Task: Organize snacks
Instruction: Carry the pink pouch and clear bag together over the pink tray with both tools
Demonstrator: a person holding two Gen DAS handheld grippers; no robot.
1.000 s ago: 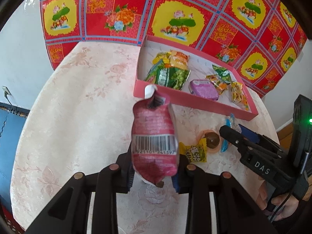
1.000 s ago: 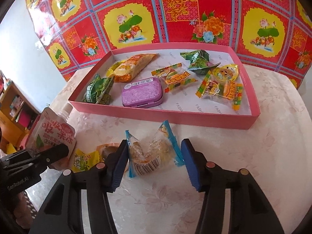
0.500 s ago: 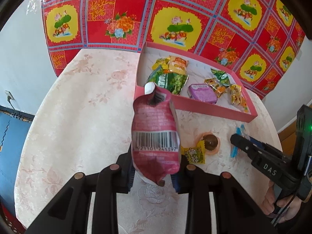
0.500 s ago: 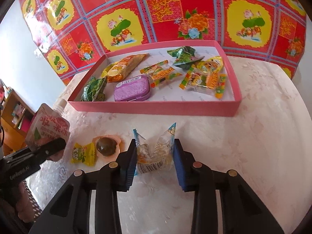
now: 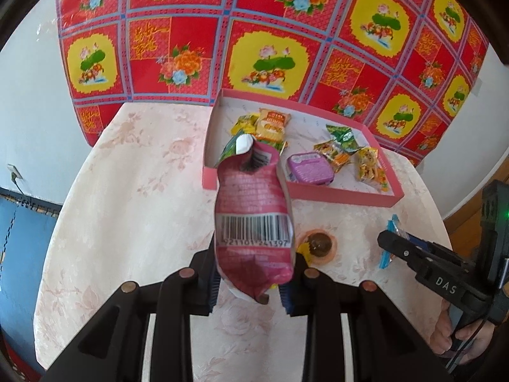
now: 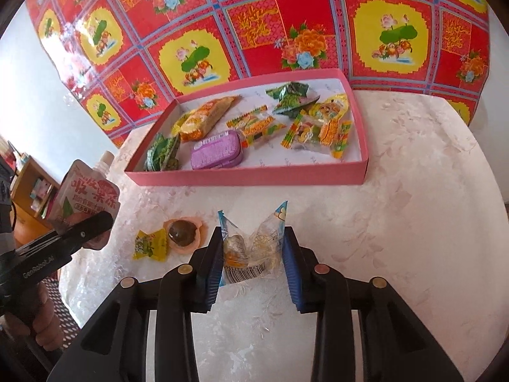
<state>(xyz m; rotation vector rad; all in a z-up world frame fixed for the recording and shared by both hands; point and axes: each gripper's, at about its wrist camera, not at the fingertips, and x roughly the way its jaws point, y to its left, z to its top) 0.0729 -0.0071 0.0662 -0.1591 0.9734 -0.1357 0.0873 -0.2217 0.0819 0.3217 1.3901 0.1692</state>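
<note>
Your left hand-held gripper point(image 5: 251, 283) is clamped on the pink spouted jelly pouch point(image 5: 253, 219), held upright above the tabletop point(image 5: 127, 210) near the pink tray point(image 5: 343, 194). Your right hand-held gripper point(image 6: 253, 262) has just been closing and now pinches the clear blue-edged snack packet point(image 6: 251, 248). A yellow candy point(image 6: 150, 245) and a brown jelly cup point(image 6: 183, 233) lie side by side on the tabletop. The tray holds mixed snacks and a purple tin point(image 6: 217, 154).
</note>
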